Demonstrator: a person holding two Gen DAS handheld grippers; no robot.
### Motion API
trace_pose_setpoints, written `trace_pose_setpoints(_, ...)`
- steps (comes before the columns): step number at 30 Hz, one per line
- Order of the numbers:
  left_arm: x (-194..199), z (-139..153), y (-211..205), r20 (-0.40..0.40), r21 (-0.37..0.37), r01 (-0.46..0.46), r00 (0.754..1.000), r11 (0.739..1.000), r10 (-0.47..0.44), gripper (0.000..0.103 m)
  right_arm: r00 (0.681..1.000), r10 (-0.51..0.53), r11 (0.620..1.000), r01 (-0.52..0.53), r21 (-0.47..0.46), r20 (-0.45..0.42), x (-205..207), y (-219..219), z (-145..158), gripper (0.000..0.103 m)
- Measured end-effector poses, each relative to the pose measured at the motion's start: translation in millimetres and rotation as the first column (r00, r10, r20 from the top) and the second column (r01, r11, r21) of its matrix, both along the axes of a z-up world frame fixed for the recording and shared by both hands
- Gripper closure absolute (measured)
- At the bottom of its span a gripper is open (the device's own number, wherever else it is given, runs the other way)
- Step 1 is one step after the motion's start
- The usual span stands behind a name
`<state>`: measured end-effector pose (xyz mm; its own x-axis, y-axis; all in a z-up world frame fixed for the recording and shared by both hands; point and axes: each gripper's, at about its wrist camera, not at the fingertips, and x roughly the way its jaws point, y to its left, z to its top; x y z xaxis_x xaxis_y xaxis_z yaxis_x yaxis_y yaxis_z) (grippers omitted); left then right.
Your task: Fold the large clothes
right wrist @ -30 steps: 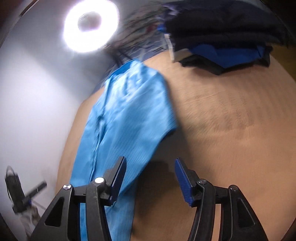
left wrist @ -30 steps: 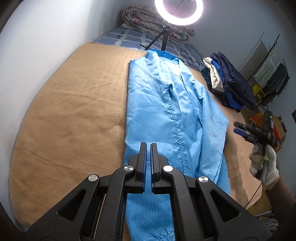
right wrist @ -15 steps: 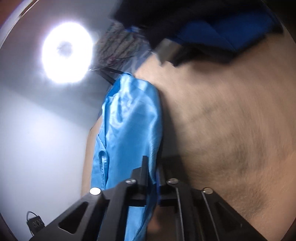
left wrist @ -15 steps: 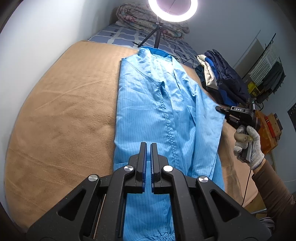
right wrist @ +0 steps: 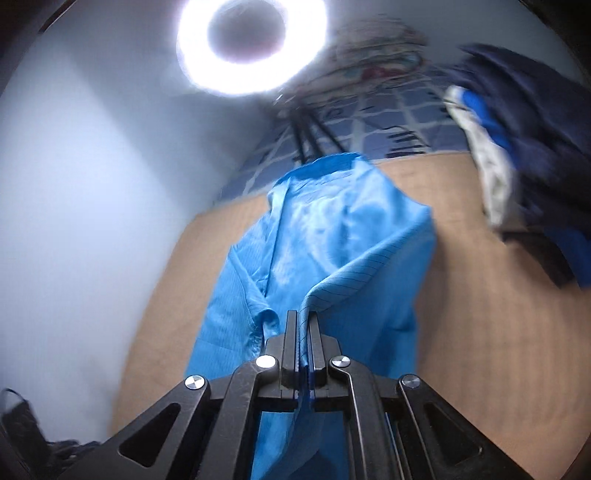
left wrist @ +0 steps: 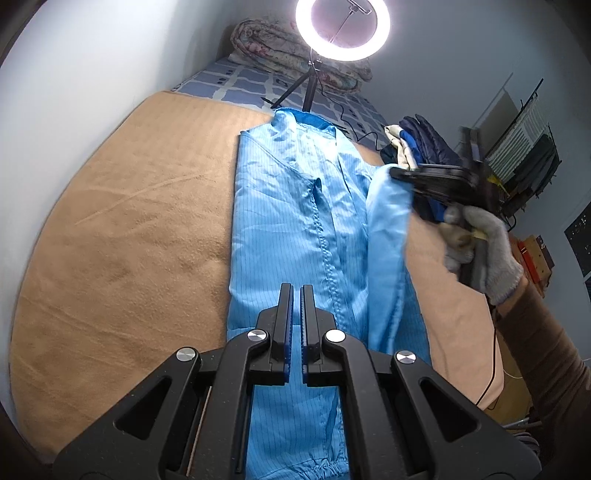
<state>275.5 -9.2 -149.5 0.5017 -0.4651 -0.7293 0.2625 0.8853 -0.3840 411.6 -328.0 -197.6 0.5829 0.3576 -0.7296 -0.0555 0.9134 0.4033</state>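
Two tools are working over one big blue coat (left wrist: 295, 221) that is lying long and flat on a tan blanket (left wrist: 129, 240) on the bed. On the left side the blanket is bare and is reaching up to the pale wall. The left tool (left wrist: 293, 291) is hanging over the lower part of the coat, near the zipper line. Its two fingers are pressed together and are holding nothing.

Farther right, the coat's right edge is standing up off the blanket in a shiny fold. The right tool (left wrist: 397, 173) is pinching that edge, and a hand in a grey glove (left wrist: 480, 251) is gripping the tool's handle. In the right wrist view, the tool's fingers (right wrist: 291, 332) are squeezed shut with a thin strip of blue cloth caught between them.

At the head of the bed a ring light (left wrist: 342, 27) is glowing on a small tripod. A pile of dark clothes (left wrist: 424, 144) is sitting at the far right side of the bed.
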Motion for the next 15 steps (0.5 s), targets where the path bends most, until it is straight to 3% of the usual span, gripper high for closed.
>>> trace_pose_setpoints(6,-0.7,1.4,3.0,-0.002,-0.002,0.000,1.000,1.000,0.000,0.103,0.996,0.049,0.990,-0.057,-0.126,-0.072,24.4,48.6,-27.6,0.103)
trace_pose_setpoints(8,-1.1,2.5,2.7,0.001,0.003,0.004,1.000,1.000,-0.004,0.103,0.994,0.066,0.987,-0.077,-0.142,-0.086,30.5,61.4,-38.0,0.095)
trace_pose_setpoints(10,-2.0,4.0,3.4,0.007,0.010,0.004,1.000,1.000,-0.004,0.103,0.988,0.097,0.993,-0.105,-0.061,-0.120,38.2,64.4,-46.8,0.061)
trace_pose_setpoints(13,-4.2,6.3,6.7,0.018,0.013,-0.001,1.000,1.000,0.000,0.103,0.993,0.088,0.992,-0.080,0.099,-0.079,31.7,55.2,-42.0,0.061)
trace_pose_setpoints(15,-4.9,5.7,8.8,0.019,0.017,-0.003,1.000,1.000,0.003,0.103,0.998,0.045,0.993,-0.040,0.110,-0.039,15.9,38.6,-30.1,0.061)
